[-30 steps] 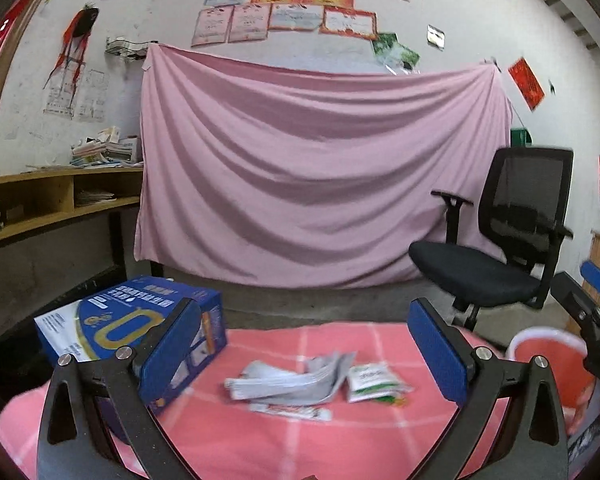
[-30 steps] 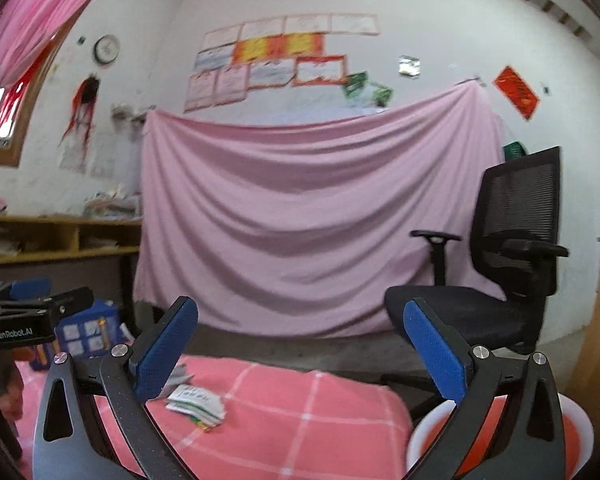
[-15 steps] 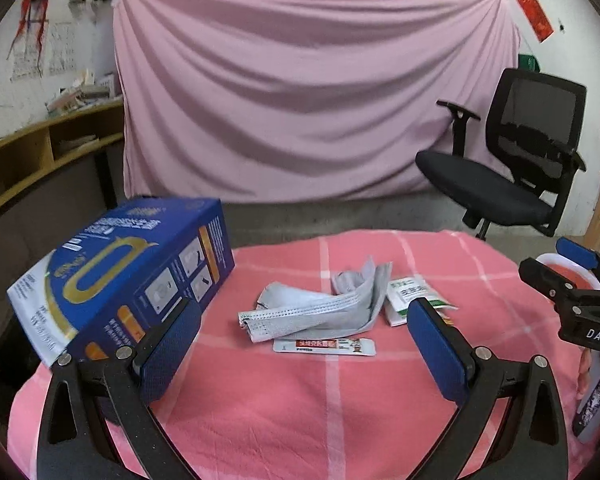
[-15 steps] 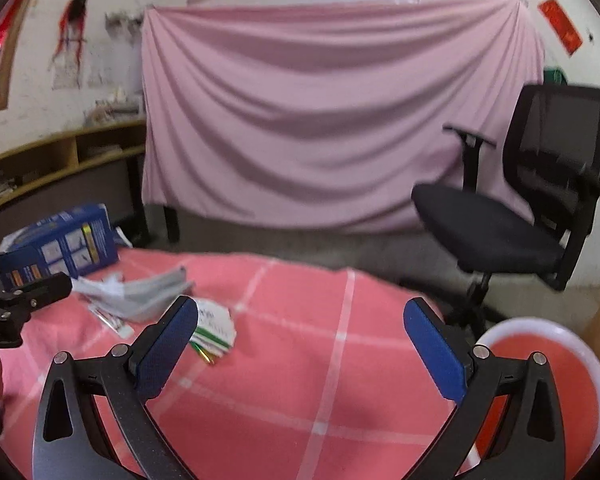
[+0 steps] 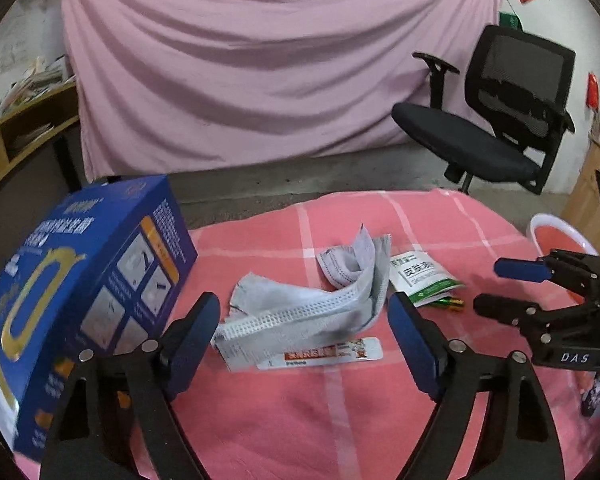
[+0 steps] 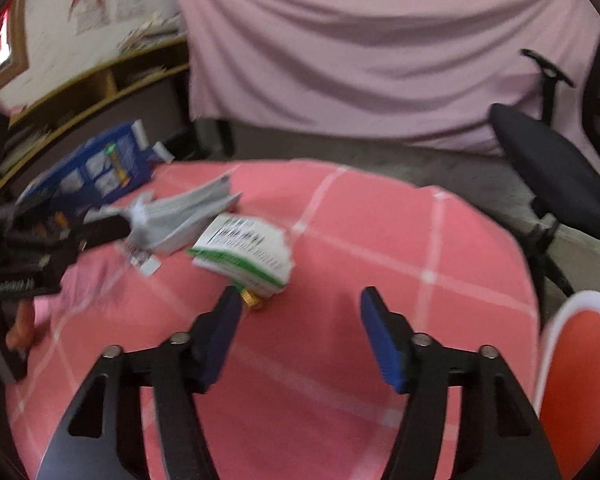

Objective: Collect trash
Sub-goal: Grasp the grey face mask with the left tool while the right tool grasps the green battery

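On the pink checked tablecloth (image 5: 380, 420) lie crumpled grey face masks (image 5: 308, 304), a thin orange-and-white sachet (image 5: 324, 356), and a white-and-green packet (image 5: 420, 276) with small gold batteries (image 5: 448, 302) under its edge. My left gripper (image 5: 304, 336) is open, its jaws either side of the masks and sachet, just above them. My right gripper (image 6: 296, 328) is open and empty, just in front of the green packet (image 6: 248, 252) and a battery (image 6: 250, 300). It shows at the right of the left wrist view (image 5: 540, 292).
A big blue box (image 5: 72, 288) stands at the table's left, close to my left finger. A red basin with a white rim (image 6: 572, 380) sits low off the table's right edge. A black office chair (image 5: 496, 128) stands behind, before a pink drape.
Both grippers have tilted down and moved in toward the trash. The left jaws now frame the masks; the right has come close to the green packet. Both jaws have narrowed somewhat.
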Action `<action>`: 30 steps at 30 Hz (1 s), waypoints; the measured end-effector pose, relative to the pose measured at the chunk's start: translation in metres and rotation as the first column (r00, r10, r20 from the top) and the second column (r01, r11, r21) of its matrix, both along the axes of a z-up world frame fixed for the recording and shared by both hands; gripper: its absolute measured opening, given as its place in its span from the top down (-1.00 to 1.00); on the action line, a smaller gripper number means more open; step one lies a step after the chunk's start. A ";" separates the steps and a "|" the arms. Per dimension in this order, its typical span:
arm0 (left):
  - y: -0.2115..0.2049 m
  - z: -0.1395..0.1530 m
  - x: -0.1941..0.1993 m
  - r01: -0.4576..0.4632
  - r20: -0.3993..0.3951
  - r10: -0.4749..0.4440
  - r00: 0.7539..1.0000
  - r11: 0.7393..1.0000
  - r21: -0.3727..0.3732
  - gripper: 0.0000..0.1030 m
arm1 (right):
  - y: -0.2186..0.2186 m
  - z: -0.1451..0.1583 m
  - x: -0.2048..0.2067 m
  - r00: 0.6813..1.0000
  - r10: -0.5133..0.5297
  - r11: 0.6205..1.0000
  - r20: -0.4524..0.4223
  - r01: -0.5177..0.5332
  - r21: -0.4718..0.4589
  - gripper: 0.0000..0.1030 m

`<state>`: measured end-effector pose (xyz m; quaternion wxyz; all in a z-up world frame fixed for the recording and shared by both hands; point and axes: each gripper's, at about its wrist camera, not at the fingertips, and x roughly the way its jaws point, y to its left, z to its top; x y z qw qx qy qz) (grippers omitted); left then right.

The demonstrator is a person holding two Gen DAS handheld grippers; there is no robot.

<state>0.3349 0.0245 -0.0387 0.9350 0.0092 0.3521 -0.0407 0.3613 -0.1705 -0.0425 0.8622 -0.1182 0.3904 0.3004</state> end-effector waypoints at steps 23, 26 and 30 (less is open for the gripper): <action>0.010 -0.006 -0.001 0.050 -0.181 -0.075 0.981 0.989 -0.140 0.92 | 0.024 -0.007 -0.008 0.992 0.115 0.992 -0.057 -0.118 -0.052 0.83; 0.011 -0.003 -0.011 0.039 -0.172 -0.074 0.982 0.980 -0.197 0.95 | 0.021 -0.006 -0.013 0.993 0.103 0.993 -0.057 -0.106 -0.043 0.84; 0.010 0.006 -0.029 0.033 -0.137 -0.067 0.988 0.971 -0.236 0.97 | 0.015 -0.004 -0.023 0.995 0.081 0.996 -0.053 -0.083 -0.031 0.84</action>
